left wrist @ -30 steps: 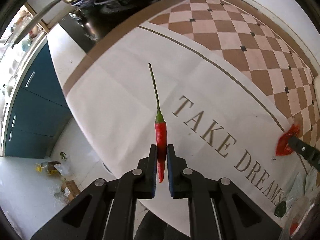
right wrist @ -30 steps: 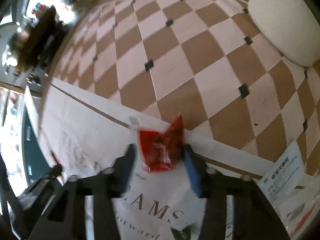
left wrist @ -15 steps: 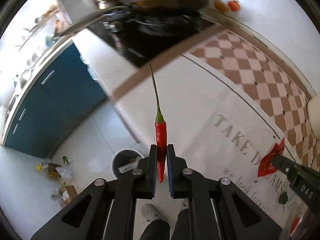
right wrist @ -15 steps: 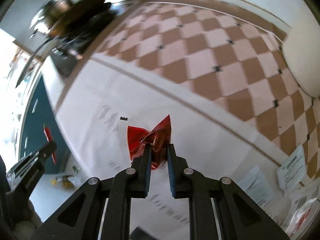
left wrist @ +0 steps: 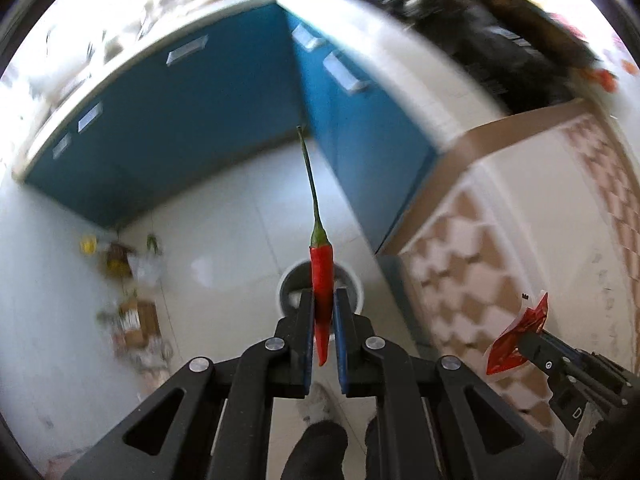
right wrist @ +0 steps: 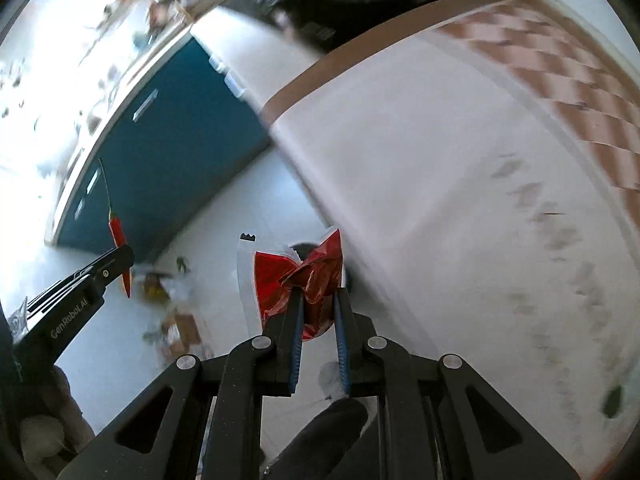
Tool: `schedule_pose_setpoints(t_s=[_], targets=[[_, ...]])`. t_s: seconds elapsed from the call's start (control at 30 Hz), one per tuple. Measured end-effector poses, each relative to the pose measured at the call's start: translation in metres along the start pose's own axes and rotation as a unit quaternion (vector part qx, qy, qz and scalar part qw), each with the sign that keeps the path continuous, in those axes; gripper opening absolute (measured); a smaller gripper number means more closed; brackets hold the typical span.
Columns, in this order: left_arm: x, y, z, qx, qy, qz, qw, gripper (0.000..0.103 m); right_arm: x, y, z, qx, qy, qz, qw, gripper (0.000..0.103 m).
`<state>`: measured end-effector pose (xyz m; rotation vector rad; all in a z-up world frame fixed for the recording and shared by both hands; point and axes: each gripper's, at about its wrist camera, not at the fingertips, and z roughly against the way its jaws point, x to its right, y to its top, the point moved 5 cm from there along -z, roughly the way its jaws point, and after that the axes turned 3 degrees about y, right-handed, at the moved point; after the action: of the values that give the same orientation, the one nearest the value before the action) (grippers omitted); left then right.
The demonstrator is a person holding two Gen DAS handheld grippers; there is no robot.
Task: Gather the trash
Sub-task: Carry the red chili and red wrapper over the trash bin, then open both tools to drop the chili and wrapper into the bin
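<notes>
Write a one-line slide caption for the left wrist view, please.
Left tongs grip a long-stemmed red chili pepper above a round grey trash bin on the white tiled floor.

Black hand-held gripper (left wrist: 323, 304), blue pads (right wrist: 295, 344), silver screws, white lettering

Right gripper (right wrist: 318, 300) clamped on crumpled red wrapper (right wrist: 308, 276), past counter (right wrist: 440, 160) edge, above floor; left gripper (right wrist: 120, 258) pinching red chili (right wrist: 116, 232) at left.
</notes>
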<state>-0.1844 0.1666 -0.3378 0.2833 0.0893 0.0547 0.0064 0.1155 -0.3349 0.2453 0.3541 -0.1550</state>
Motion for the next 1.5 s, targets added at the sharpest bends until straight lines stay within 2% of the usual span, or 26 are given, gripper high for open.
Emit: schedule_pose_setpoints(t_s=[0.07, 0.17, 0.37, 0.47, 0.53, 0.7, 0.77, 0.83, 0.87, 0.9, 0.93, 0.97, 1.0, 1.03, 1.07, 1.1, 1.13, 1.17, 1.2, 1.23, 1.3, 1.5], targets=[[-0.022, -0.005, -0.043, -0.036, -0.012, 0.018, 0.9991, 0.007, -0.018, -0.004, -0.034, -0.014, -0.004, 0.013, 1.0, 0.015], [-0.048, -0.016, -0.116, -0.092, -0.045, 0.05, 0.9934, 0.007, -0.035, -0.01, -0.099, -0.039, -0.015, 0.025, 0.999, 0.015], [-0.066, -0.045, -0.272, -0.185, -0.11, 0.084, 0.9729, 0.007, -0.034, -0.029, -0.236, -0.087, -0.042, 0.024, 0.995, 0.015], [-0.061, -0.057, -0.333, -0.216, -0.136, 0.082, 0.9634, 0.007, -0.024, -0.04, -0.302, -0.109, -0.049, 0.018, 0.993, 0.015], [-0.058, -0.061, -0.363, -0.225, -0.141, 0.074, 0.9611, 0.007, -0.013, -0.048, -0.35, -0.124, -0.057, 0.018, 0.991, 0.015], [-0.052, -0.076, -0.421, -0.247, -0.145, 0.069, 0.9556, 0.007, 0.011, -0.058, -0.435, -0.145, -0.074, 0.021, 0.986, 0.015], [-0.053, -0.083, -0.435, -0.254, -0.146, 0.068, 0.9537, 0.008, 0.017, -0.057, -0.462, -0.154, -0.076, 0.021, 0.985, 0.015], [-0.056, -0.084, -0.443, -0.253, -0.132, 0.064, 0.9563, 0.012, 0.018, -0.06, -0.481, -0.16, -0.075, 0.021, 0.984, 0.015], [-0.058, -0.083, -0.444, -0.25, -0.127, 0.062, 0.9578, 0.021, 0.02, -0.061, -0.491, -0.165, -0.075, 0.023, 0.983, 0.016], [-0.06, -0.083, -0.445, -0.246, -0.124, 0.062, 0.9593, 0.038, 0.02, -0.062, -0.499, -0.167, -0.076, 0.023, 0.983, 0.016], [-0.064, -0.083, -0.444, -0.239, -0.117, 0.062, 0.9618, 0.048, 0.022, -0.064, -0.506, -0.17, -0.077, 0.023, 0.982, 0.016], [-0.068, -0.082, -0.443, -0.231, -0.108, 0.063, 0.9649, 0.069, 0.026, -0.065, -0.51, -0.173, -0.079, 0.025, 0.981, 0.016], [-0.071, -0.082, -0.441, -0.224, -0.101, 0.063, 0.9674, 0.078, 0.026, -0.066, -0.515, -0.179, -0.081, 0.029, 0.98, 0.018], [-0.074, -0.081, -0.439, -0.216, -0.092, 0.063, 0.9701, 0.08, 0.024, -0.067, -0.518, -0.182, -0.082, 0.03, 0.979, 0.025], [-0.079, -0.082, -0.435, -0.209, -0.081, 0.062, 0.9727, 0.087, 0.023, -0.068, -0.519, -0.183, -0.081, 0.03, 0.979, 0.03], [-0.084, -0.083, -0.432, -0.203, -0.069, 0.061, 0.9748, 0.097, 0.02, -0.068, -0.52, -0.181, -0.083, 0.031, 0.98, 0.044], [-0.089, -0.083, -0.427, -0.198, -0.056, 0.06, 0.9768, 0.101, 0.018, -0.067, -0.519, -0.178, -0.085, 0.034, 0.98, 0.057], [-0.093, -0.084, -0.422, -0.192, -0.045, 0.059, 0.9786, 0.101, 0.016, -0.067, -0.516, -0.176, -0.087, 0.037, 0.98, 0.062], [-0.098, -0.084, -0.417, -0.184, -0.034, 0.057, 0.9806, 0.101, 0.013, -0.066, -0.513, -0.174, -0.088, 0.04, 0.98, 0.071], [-0.103, -0.084, -0.41, -0.177, -0.023, 0.056, 0.9823, 0.101, 0.01, -0.066, -0.507, -0.173, -0.092, 0.045, 0.979, 0.084], [-0.111, -0.085, -0.396, -0.167, -0.007, 0.057, 0.9843, 0.101, 0.003, -0.066, -0.496, -0.174, -0.094, 0.051, 0.979, 0.099], [-0.124, -0.086, -0.336, -0.136, 0.022, 0.057, 0.9889, 0.101, -0.015, -0.064, -0.443, -0.16, -0.095, 0.064, 0.98, 0.103]])
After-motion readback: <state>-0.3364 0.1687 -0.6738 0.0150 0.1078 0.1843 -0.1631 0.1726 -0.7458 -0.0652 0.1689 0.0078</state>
